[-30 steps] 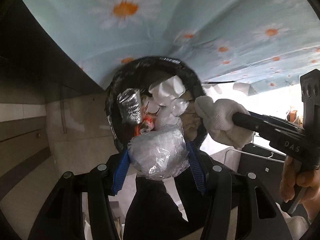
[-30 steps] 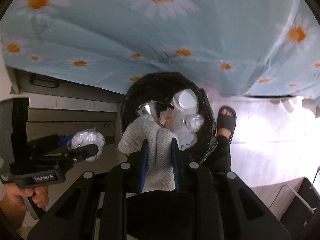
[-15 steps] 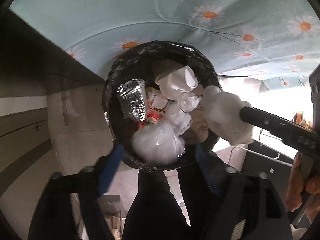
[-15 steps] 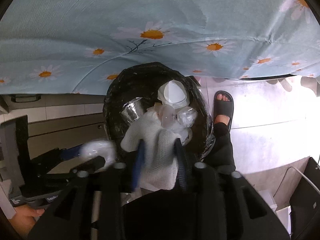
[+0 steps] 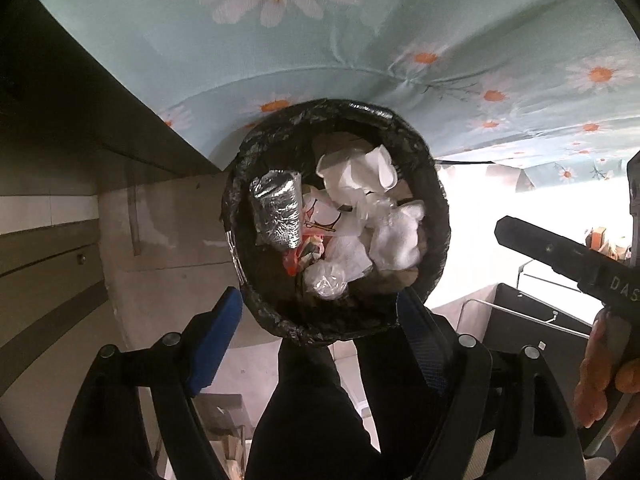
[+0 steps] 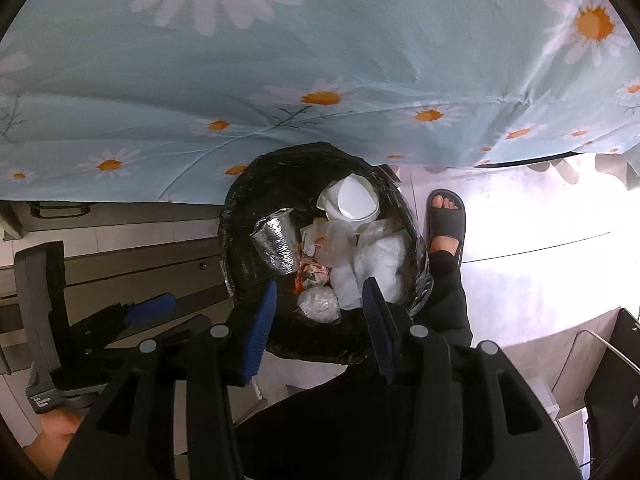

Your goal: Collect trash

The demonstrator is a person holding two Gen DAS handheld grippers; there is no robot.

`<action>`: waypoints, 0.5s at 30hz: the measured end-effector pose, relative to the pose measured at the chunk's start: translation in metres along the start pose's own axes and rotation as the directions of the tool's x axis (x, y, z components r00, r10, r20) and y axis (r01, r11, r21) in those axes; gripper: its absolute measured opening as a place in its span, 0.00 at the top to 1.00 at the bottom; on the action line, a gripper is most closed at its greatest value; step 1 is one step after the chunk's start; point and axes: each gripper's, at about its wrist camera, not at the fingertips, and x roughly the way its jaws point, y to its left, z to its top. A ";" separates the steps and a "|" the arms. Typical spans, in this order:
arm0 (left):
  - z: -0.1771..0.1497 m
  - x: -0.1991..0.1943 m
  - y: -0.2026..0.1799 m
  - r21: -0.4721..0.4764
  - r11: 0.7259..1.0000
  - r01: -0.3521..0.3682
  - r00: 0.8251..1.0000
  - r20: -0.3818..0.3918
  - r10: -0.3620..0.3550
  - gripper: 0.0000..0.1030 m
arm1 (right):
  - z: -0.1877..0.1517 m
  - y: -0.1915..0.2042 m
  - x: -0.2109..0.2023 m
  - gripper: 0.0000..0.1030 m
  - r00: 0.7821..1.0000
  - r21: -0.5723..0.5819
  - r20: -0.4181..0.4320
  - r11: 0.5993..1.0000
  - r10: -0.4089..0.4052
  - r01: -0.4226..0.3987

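- Trash: crumpled white cloth wad (image 5: 398,238), clear crinkled plastic bag (image 5: 326,282), silver foil pouch (image 5: 276,210) and white paper cup (image 6: 354,200), all lying inside round bin lined with black plastic (image 5: 434,200).
- Bin on pale floor, just beside edge of light-blue daisy-print tablecloth (image 5: 360,40).
- Left gripper (image 5: 320,316) above bin's near rim, blue-padded jaws spread wide, nothing between.
- Right gripper (image 6: 318,316) over bin, jaws parted, nothing pinched.
- Sandalled foot (image 6: 444,220) beside bin.

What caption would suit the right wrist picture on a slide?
Open, empty blue-padded right gripper above a black-lined round trash bin holding crumpled white waste.
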 end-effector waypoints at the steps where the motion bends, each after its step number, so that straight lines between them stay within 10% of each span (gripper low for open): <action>1: -0.001 -0.005 0.000 0.002 1.000 0.002 1.000 0.007 -0.002 0.25 | -0.002 0.002 -0.004 0.53 1.000 0.002 0.009 1.000 -0.006 0.006; 15: -0.020 -0.076 -0.013 0.083 0.996 0.010 0.995 0.096 -0.018 0.25 | -0.031 0.038 -0.067 0.43 0.989 -0.033 0.137 0.998 -0.048 0.053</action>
